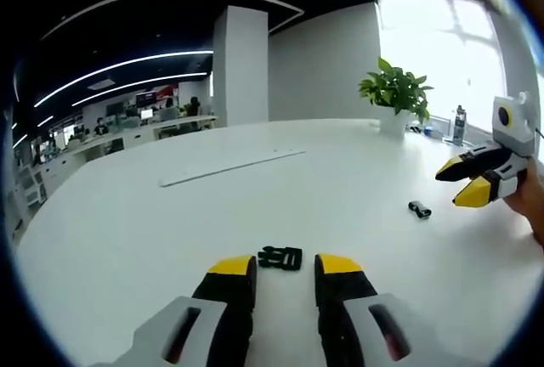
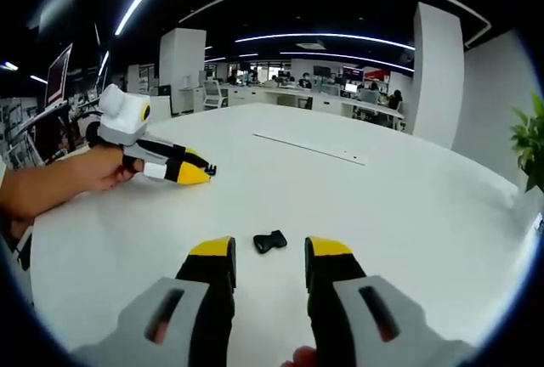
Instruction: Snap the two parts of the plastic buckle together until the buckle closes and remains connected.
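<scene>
Two black buckle parts lie apart on the white round table [image 1: 153, 239]. The wider part [image 1: 280, 257] rests just beyond my left gripper [image 1: 286, 265], whose yellow-tipped jaws stand open on either side of it without touching. The smaller part [image 1: 419, 209] lies further right, below the right gripper [image 1: 461, 182], which a hand [image 1: 529, 201] holds above the table. In the right gripper view that smaller part [image 2: 269, 240] sits just ahead of my open right gripper [image 2: 269, 248]. The left gripper [image 2: 200, 168] hovers at left in a hand [image 2: 76, 178], with the wider part [image 2: 210, 168] at its tips.
A long thin white strip [image 1: 229, 166] lies across the far middle of the table. A potted plant [image 1: 395, 93] and a bottle [image 1: 459, 125] stand near the far edge by the window. Office desks [image 2: 340, 99] and a white pillar [image 1: 240, 65] are beyond the table.
</scene>
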### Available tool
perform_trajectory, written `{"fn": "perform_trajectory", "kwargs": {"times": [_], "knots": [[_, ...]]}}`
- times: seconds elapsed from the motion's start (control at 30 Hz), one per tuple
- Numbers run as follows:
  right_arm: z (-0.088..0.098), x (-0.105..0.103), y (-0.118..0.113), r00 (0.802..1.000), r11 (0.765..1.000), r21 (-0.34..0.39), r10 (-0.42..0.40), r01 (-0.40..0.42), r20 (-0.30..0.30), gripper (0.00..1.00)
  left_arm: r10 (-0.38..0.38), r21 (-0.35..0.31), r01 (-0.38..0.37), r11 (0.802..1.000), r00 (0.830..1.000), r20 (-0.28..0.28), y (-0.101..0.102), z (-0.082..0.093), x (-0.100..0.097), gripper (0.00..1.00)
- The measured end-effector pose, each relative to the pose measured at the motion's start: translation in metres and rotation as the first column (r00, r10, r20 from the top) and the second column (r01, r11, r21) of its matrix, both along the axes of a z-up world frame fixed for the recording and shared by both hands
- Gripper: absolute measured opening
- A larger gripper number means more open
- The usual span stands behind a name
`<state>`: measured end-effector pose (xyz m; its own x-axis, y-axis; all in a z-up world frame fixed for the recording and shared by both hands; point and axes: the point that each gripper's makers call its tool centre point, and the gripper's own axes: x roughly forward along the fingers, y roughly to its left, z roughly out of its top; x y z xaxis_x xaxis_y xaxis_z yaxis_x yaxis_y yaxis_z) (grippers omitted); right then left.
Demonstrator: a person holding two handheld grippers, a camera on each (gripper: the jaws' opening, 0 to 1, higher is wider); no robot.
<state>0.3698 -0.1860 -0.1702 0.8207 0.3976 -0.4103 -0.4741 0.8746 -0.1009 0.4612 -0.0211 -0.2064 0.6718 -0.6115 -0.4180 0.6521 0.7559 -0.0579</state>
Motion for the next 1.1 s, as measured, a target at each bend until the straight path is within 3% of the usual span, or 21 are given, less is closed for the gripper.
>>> {"fn": "perform_trajectory", "kwargs": {"times": [0.57, 1.1], "knots": [[0.0004, -0.0008, 0.0007, 1.000, 1.000, -0.004, 0.005, -0.005, 0.003, 0.33, 0.000, 0.002, 0.000, 1.000, 1.000, 0.010, -0.0027, 0.0003, -0.0023, 0.20], [-0.0001, -0.0010, 0.0015, 1.000, 1.000, -0.006, 0.011, -0.011, 0.002, 0.33, 0.006, 0.009, -0.006, 1.000, 1.000, 0.011, 0.0034, 0.0014, -0.0005, 0.19]]}}
